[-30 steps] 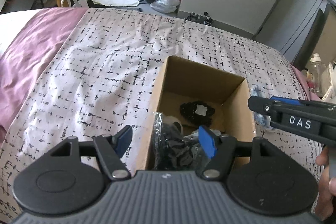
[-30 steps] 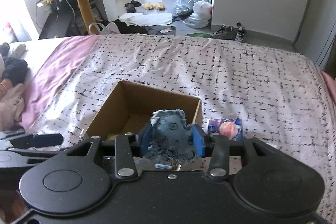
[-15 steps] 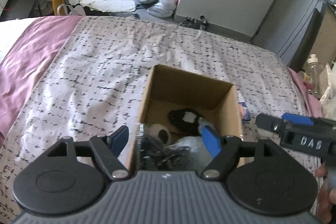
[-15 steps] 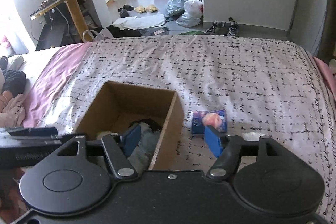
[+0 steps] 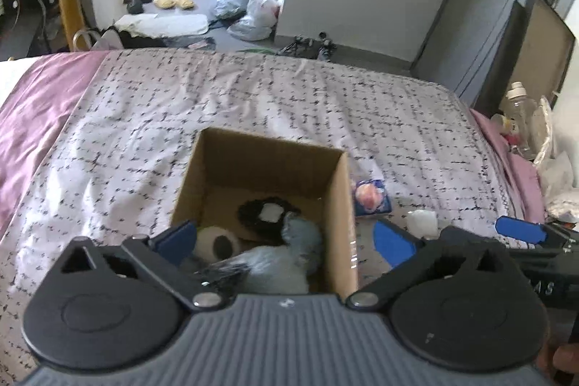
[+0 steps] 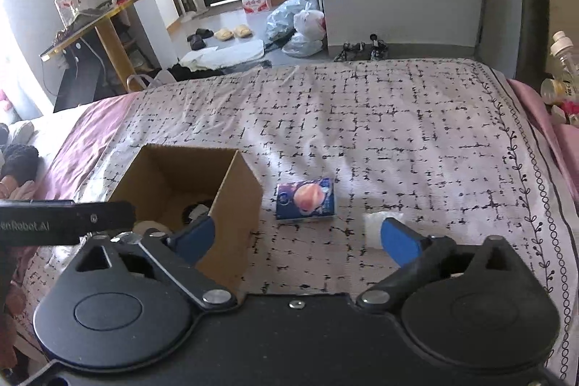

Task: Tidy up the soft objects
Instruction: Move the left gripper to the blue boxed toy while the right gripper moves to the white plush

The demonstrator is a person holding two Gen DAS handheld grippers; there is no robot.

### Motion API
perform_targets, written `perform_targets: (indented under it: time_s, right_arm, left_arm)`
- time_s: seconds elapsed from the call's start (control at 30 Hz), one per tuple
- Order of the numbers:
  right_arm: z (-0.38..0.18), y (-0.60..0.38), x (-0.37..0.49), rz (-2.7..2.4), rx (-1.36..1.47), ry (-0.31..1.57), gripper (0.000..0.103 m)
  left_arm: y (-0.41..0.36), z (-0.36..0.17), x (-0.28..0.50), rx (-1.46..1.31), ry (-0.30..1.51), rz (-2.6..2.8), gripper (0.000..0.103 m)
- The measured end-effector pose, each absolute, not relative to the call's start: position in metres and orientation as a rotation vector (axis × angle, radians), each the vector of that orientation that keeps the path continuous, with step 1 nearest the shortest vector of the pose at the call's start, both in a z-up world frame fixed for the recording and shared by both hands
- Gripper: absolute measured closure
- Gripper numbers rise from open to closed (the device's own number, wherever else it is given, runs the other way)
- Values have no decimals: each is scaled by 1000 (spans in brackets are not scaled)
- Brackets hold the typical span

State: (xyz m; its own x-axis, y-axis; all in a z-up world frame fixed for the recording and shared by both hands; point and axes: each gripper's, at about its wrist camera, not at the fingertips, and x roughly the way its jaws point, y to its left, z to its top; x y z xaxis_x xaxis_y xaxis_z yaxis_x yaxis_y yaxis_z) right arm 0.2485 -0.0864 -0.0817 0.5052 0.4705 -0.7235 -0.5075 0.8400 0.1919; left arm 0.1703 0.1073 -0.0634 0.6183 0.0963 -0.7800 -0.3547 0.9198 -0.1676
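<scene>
An open cardboard box (image 5: 342, 205) (image 6: 235, 190) stands on the patterned bedspread (image 5: 253, 104). Inside lie a pale blue denim soft piece (image 5: 289, 255), a black item with a white patch (image 5: 267, 212) and a white roll (image 5: 217, 243). A blue tissue pack with a peach picture (image 6: 305, 199) (image 5: 371, 198) lies right of the box. A small white soft piece (image 6: 380, 223) (image 5: 421, 221) lies right of the pack. My left gripper (image 5: 282, 241) is open and empty above the box's near side. My right gripper (image 6: 296, 237) is open and empty, just before the tissue pack.
The bed's far edge drops to a floor with plastic bags (image 6: 300, 24), slippers and a mat. A yellow desk (image 6: 97, 20) stands far left. Bottles (image 5: 521, 111) and clutter sit past the bed's right edge. A pink sheet (image 5: 36, 111) covers the left side.
My right gripper opened and let the blue denim piece fall into the box, then moved right toward the tissue pack. My left gripper drew back and its jaws opened wider.
</scene>
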Motion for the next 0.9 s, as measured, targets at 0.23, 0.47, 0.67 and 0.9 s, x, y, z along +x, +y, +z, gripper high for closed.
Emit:
perform_targets:
  time_s: [0.23,0.47,0.67,0.9]
  right_arm:
    - [-86,-112,250,612,-19,822,0]
    - [-96,-139,260,597,12,819,0]
    - [-111,-156,266,602,41,837,0]
    - [-128,-165,279,630,87,878,3]
  left_arm:
    - [87,-59,179,-313,813,272,0]
    - [70,-60,195,-302,823,236,0]
    - [48,-68,212,-240,875,233,0]
    - [32,-80,234,-232,964,200,0]
